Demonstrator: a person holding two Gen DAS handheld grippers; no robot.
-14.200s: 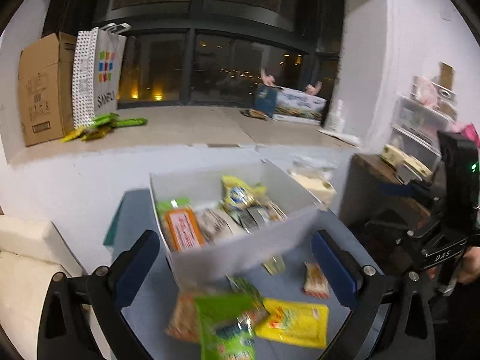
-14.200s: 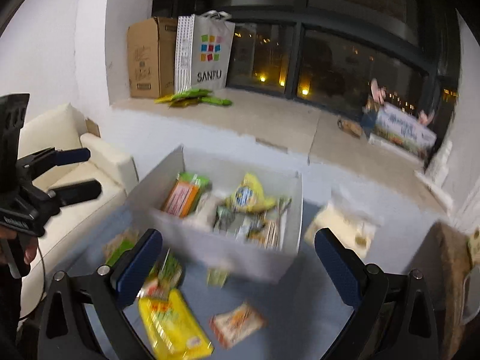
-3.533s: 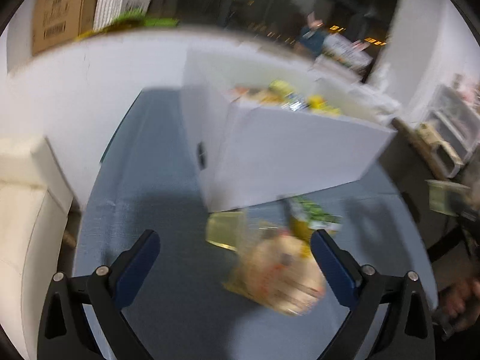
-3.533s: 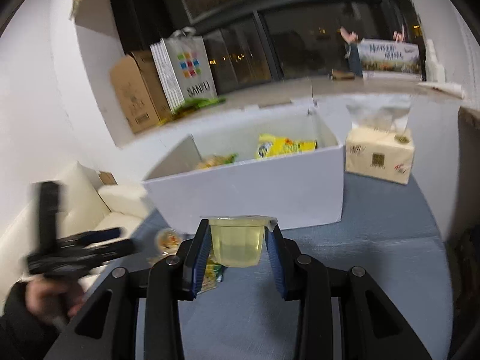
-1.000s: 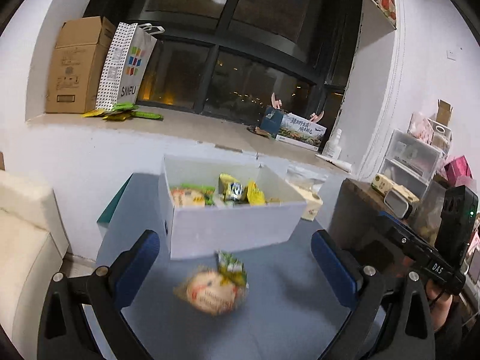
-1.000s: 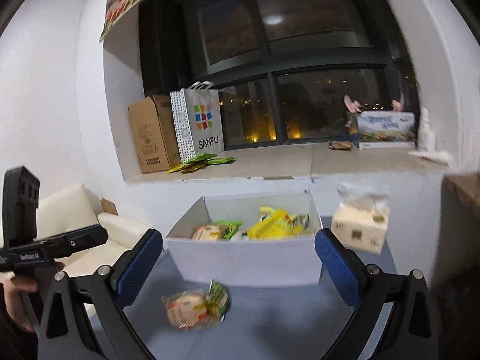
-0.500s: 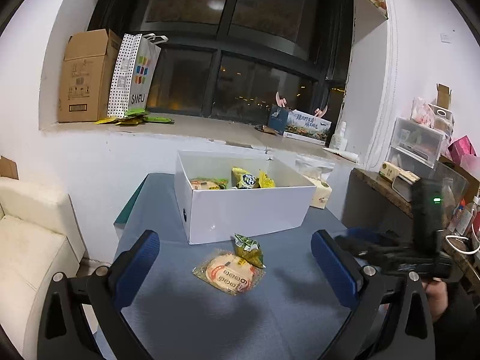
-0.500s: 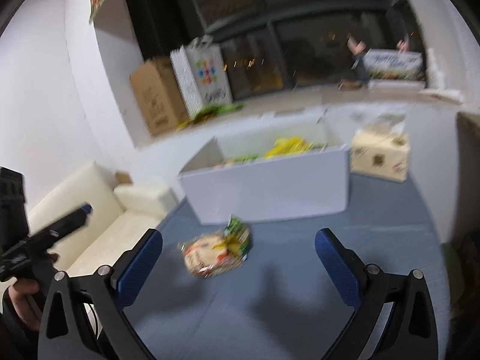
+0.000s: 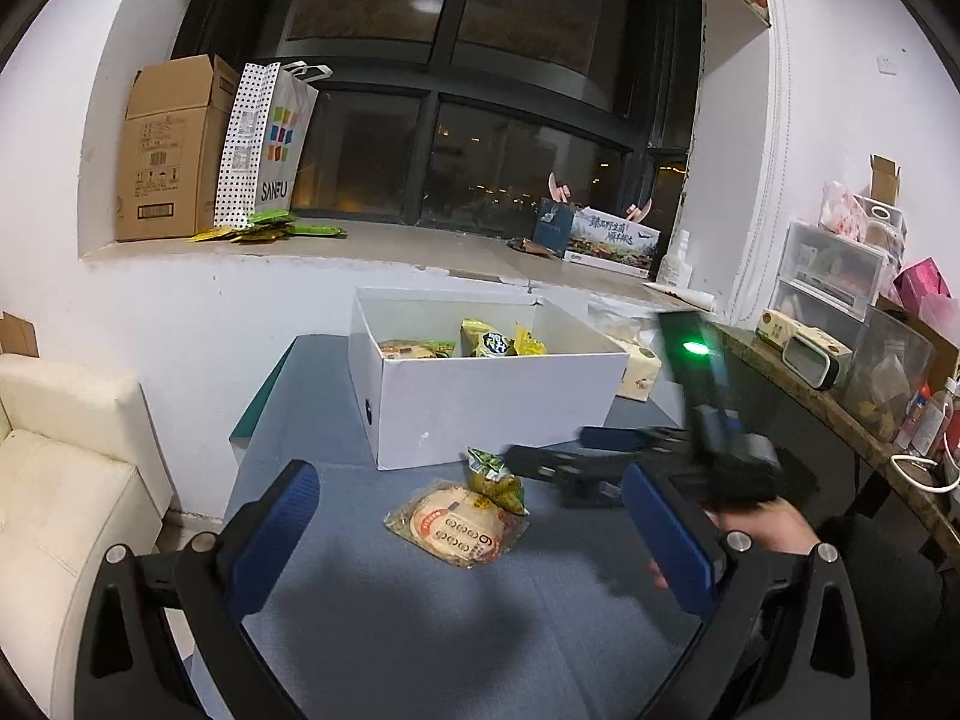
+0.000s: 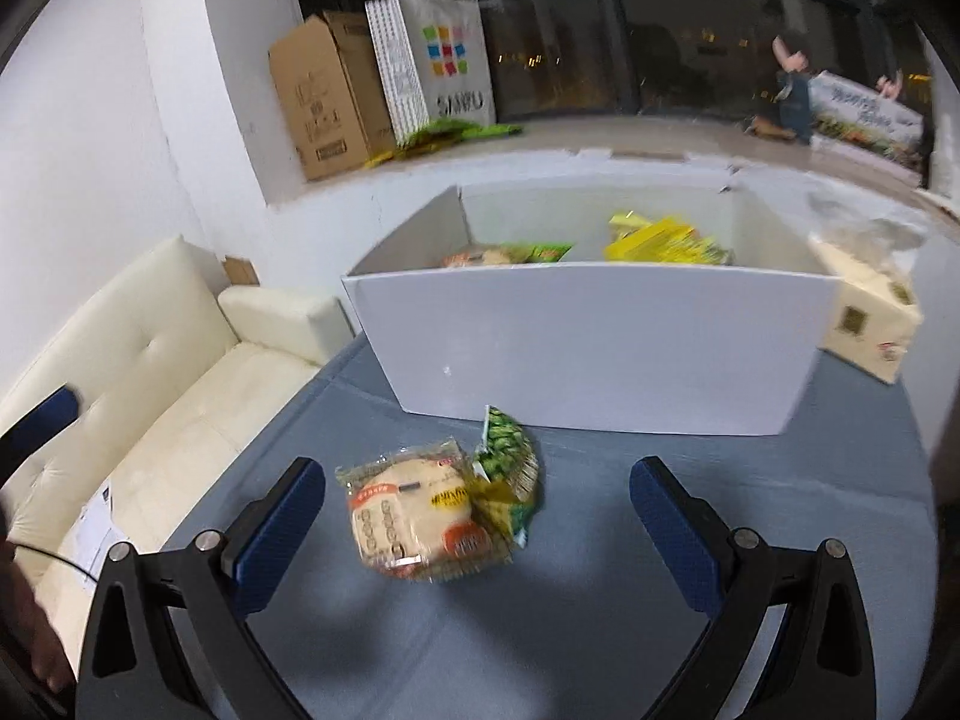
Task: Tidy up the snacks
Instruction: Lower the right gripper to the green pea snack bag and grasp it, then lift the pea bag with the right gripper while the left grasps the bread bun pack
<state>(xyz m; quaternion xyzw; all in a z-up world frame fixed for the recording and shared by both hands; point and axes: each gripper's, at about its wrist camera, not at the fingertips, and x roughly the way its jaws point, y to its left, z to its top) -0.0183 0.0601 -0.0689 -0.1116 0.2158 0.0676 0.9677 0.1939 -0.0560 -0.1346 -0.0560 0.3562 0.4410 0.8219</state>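
A white box with several snack packets inside stands on the blue-grey table. In front of it lie a round bread packet and a small green pea packet leaning on it. My left gripper is open and empty, above the near table. My right gripper is open and empty, low over the two packets; it also shows in the left wrist view, just right of the packets.
A tissue box sits right of the white box. A cream sofa is left of the table. On the window sill stand a cardboard box, a paper bag and green packets. A cluttered desk is at the right.
My right gripper has moved down and closer to the two packets on the table. The left gripper has stayed about where it was. Both stay open and empty.
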